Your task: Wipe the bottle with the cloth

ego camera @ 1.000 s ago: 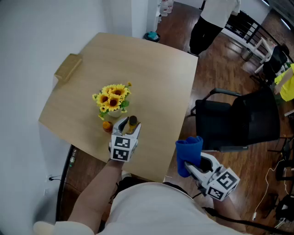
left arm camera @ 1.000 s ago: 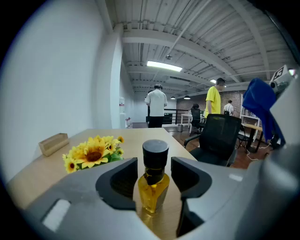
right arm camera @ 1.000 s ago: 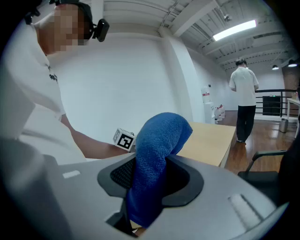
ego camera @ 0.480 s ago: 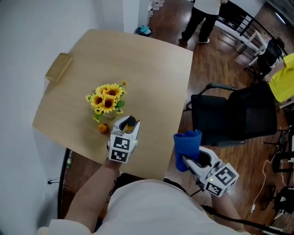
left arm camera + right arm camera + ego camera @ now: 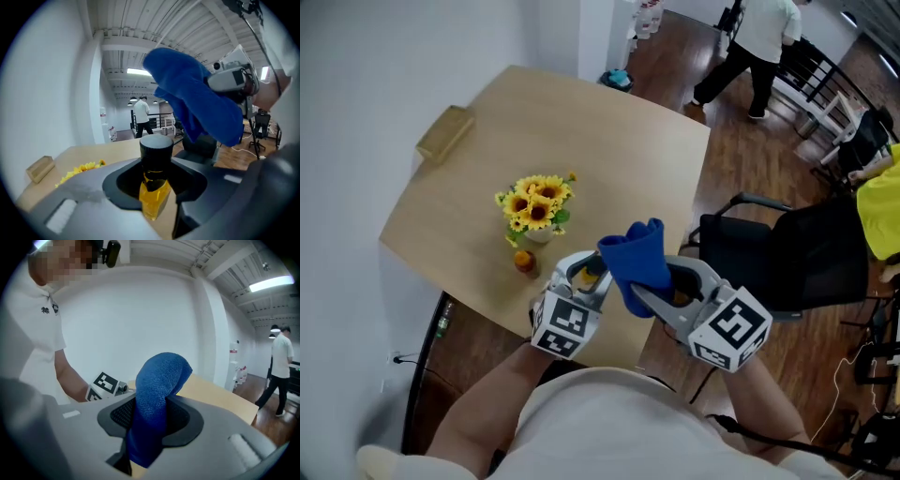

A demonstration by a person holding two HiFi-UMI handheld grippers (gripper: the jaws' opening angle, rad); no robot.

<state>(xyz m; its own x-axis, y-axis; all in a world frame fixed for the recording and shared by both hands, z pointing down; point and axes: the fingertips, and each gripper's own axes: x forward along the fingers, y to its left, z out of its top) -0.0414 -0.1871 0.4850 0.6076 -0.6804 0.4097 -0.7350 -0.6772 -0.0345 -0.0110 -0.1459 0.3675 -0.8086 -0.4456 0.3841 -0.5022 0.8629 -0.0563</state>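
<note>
Right gripper (image 5: 649, 292) swung from lower right to frame centre, jaws clamped on blue terry cloth (image 5: 636, 261), just beside left gripper (image 5: 584, 275) pinching small black-capped yellow-liquid bottle (image 5: 155, 183). Risk: hard swipe levers bottle from jaws. Sunflower vase (image 5: 536, 204), small orange object (image 5: 524, 262) sit left of centre, not blocking.

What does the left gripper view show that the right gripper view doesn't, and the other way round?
Only the left gripper view: the black-capped bottle of yellow liquid, clamped in the left hand-held gripper, plus the sunflowers. Only the right gripper view: the person's forearm and its marker cube. Both: the blue cloth, the table and someone walking far behind.
</note>
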